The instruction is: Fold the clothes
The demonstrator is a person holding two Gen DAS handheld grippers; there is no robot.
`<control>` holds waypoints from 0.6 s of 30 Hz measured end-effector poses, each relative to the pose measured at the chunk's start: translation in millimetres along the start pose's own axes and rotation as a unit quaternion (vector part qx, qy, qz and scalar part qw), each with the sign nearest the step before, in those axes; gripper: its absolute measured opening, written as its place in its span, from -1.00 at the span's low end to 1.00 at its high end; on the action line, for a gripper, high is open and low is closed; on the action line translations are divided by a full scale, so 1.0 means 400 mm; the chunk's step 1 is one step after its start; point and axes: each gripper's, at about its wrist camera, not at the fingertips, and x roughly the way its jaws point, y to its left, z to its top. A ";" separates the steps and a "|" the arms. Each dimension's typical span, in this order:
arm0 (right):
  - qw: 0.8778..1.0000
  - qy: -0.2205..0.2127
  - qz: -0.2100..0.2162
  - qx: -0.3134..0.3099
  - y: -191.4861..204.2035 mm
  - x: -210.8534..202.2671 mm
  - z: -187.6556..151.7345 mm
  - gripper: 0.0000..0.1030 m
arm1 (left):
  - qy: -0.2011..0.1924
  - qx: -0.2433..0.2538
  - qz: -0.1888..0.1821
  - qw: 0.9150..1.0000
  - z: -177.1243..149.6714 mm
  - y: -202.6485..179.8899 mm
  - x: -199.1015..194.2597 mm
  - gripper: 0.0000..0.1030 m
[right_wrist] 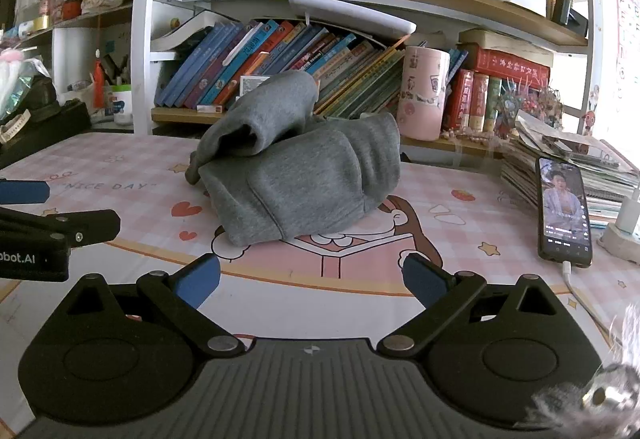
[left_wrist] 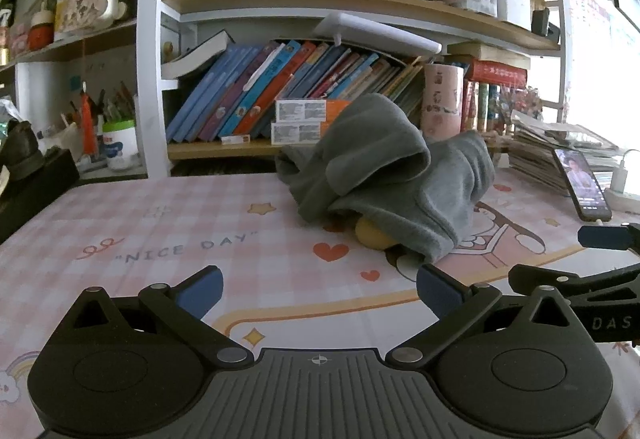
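Two grippers: both hover low over the near edge of the desk, side by side, each tilted slightly down toward the cloth.
Left gripper [left_wrist: 318,293]: jaws spread wide, blue pads far apart, nothing between them; only the printed desk mat shows in the gap.
Right gripper [right_wrist: 312,281]: jaws likewise wide, empty, pads clear of any fabric.
Garment: one grey sweatshirt [right_wrist: 296,167], bunched in a soft heap, not yet flattened or folded; a sleeve or hood roll lies draped across its top.
Garment position: middle of the desk mat [left_wrist: 120,223], toward the far edge, just in front of the bookshelf [left_wrist: 280,151]; well apart from both grippers.
Bearing from left gripper: ahead and to its right; the heap's near hem corner [left_wrist: 436,251] points toward the right-hand pad.
Bearing from right gripper: almost dead ahead, slightly to its left; near hem [right_wrist: 256,235] lies just beyond the open jaws.
Long axis: heap runs roughly across the desk, left to right, with the rolled part angled up toward the far left.
Nearer hand: right looks the closer and better centred; judgement only.
Stage: opening of the task, nothing grasped.
Next move, likely: reach forward, take two hem or shoulder points, spread the cloth flat.
Risk: layers are tangled, so a pinch may catch more than one ply.
Bystanders: phone [right_wrist: 564,215] propped at the right edge, playing video; yellow object [left_wrist: 370,235] peeks from under the cloth, identity unclear.
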 end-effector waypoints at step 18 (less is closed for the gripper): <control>1.000 -0.001 -0.001 0.000 -0.006 0.006 0.000 0.92 | 0.002 -0.005 0.000 1.000 0.000 0.006 0.004 1.00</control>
